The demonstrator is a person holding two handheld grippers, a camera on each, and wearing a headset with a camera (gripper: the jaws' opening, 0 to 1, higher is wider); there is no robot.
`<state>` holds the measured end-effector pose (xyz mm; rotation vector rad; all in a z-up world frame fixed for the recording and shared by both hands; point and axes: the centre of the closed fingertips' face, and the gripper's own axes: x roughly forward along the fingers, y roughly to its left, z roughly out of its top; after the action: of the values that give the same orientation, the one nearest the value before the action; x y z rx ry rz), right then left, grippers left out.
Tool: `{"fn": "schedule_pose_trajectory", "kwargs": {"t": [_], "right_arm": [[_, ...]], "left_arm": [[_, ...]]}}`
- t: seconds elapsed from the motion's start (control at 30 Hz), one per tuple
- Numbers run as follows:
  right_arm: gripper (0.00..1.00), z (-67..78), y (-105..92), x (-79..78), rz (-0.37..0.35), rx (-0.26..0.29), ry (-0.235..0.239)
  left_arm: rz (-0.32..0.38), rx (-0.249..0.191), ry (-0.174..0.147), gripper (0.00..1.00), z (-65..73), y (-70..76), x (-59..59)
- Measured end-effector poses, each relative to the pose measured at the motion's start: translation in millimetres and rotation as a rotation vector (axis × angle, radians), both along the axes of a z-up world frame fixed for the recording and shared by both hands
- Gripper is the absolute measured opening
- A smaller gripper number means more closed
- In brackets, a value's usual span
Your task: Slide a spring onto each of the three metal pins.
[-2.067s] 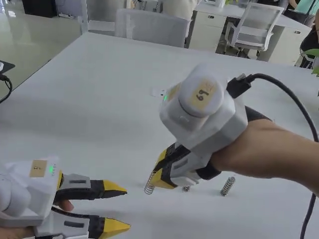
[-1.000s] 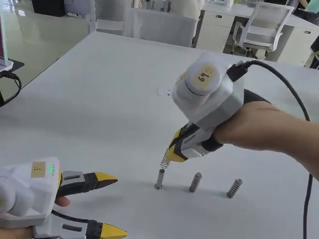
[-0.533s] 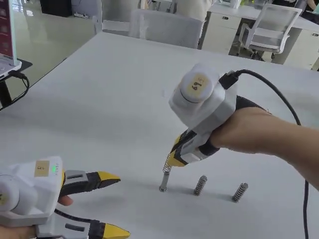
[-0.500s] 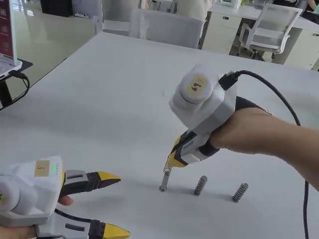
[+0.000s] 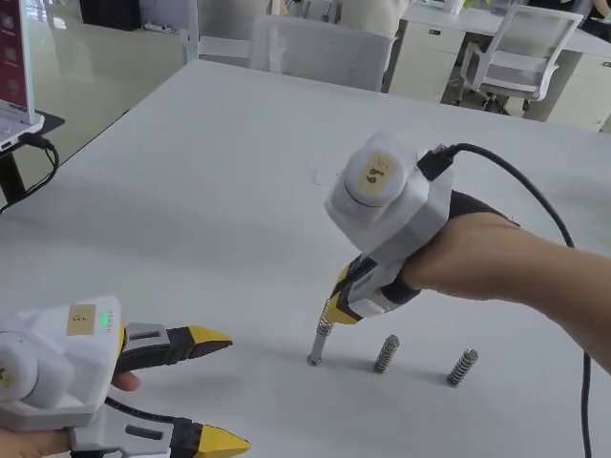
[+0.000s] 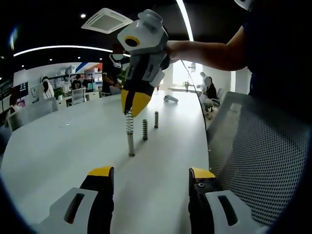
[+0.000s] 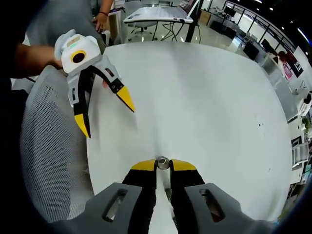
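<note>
Three upright pins stand in a row on the white table. The middle pin and the right pin each wear a spring. My right gripper is shut on a third spring, whose lower end sits over the top of the left pin. In the left gripper view the spring hangs from the right gripper onto the pin. In the right gripper view the spring's end shows between the jaws. My left gripper hovers open at the lower left.
A black cable trails from the right gripper. A small white object lies farther back on the table. Office chairs and desks stand beyond the far edge. A mesh chair is close by the left gripper.
The right gripper has carried the spring up from the table, over to the left pin, and lowered it onto the pin's top. The left gripper has stayed open and barely moved.
</note>
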<state>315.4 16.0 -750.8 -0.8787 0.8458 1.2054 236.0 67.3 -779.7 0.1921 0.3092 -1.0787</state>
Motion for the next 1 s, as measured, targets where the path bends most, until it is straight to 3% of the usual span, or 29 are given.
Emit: {"fn": "schedule_pose_trajectory", "kwargs": {"t": [1.0], "right_arm": [[0.07,-44.1,0.6,3.4,-0.048,-0.001,0.021]], "left_arm": [[0.002,0.006,-0.002,0.56,-0.2,3.7,1.1]]}}
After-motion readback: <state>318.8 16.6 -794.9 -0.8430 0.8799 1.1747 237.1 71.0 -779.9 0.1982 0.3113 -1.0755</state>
